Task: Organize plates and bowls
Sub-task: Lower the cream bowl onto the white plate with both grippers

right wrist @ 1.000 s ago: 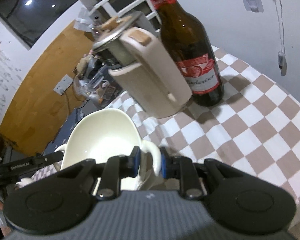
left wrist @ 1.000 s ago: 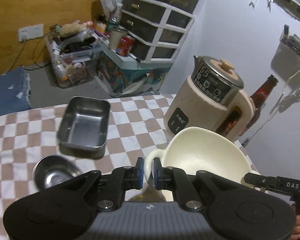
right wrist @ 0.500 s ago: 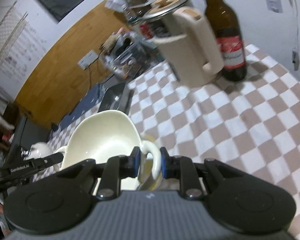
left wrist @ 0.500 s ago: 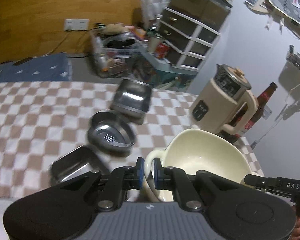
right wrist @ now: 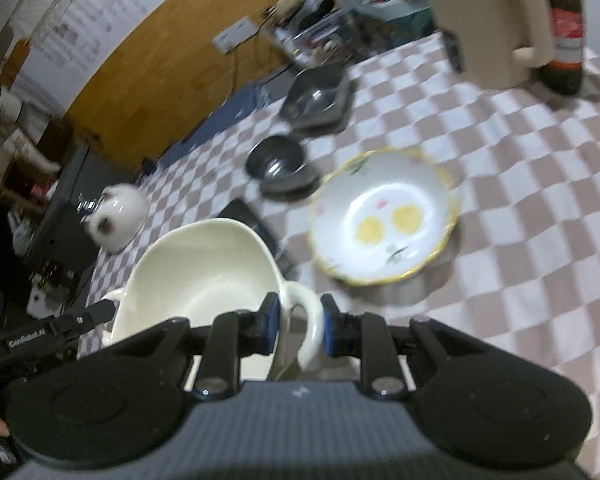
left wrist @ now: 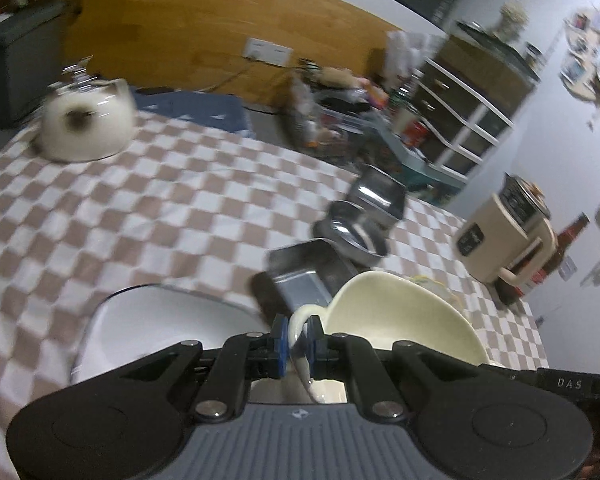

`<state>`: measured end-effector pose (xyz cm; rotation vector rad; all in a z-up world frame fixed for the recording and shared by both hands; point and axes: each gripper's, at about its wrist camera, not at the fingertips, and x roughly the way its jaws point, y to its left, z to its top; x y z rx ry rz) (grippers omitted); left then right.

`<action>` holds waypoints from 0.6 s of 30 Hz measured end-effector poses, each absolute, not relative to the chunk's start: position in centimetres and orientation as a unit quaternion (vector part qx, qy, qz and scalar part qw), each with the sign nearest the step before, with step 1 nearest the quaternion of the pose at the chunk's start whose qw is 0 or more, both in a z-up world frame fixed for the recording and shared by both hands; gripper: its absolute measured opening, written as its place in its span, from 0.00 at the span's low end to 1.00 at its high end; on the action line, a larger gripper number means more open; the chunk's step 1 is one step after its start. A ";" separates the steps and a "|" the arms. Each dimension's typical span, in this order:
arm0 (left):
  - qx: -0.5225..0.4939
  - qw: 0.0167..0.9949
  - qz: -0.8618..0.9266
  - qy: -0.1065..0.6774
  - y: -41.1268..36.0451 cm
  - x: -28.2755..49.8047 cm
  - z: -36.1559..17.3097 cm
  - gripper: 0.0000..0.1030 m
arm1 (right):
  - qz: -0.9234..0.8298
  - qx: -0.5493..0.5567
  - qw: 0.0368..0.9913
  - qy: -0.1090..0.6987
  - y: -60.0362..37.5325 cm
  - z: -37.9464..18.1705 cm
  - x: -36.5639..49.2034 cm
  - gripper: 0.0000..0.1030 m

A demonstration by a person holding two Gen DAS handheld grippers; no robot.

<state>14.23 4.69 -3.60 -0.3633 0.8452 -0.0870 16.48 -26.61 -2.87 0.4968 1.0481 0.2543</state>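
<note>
Tablecloth (left wrist: 148,216), brown-white checks, covers the table. Cream bowl (right wrist: 204,272) with two loop handles is held above it, over a white dish (left wrist: 160,328). Flowered plate (right wrist: 384,216) lies just right of it. Steel trays and a steel bowl (right wrist: 278,158) sit beyond. Left gripper (left wrist: 296,340) pinches one handle tight; right gripper (right wrist: 296,330) pinches the other.
</note>
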 end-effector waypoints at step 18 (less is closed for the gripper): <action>-0.190 0.896 0.017 0.402 18.0 9.4 -5.2 0.11 | 0.179 0.173 0.812 0.527 -12.3 -3.8 17.8 0.25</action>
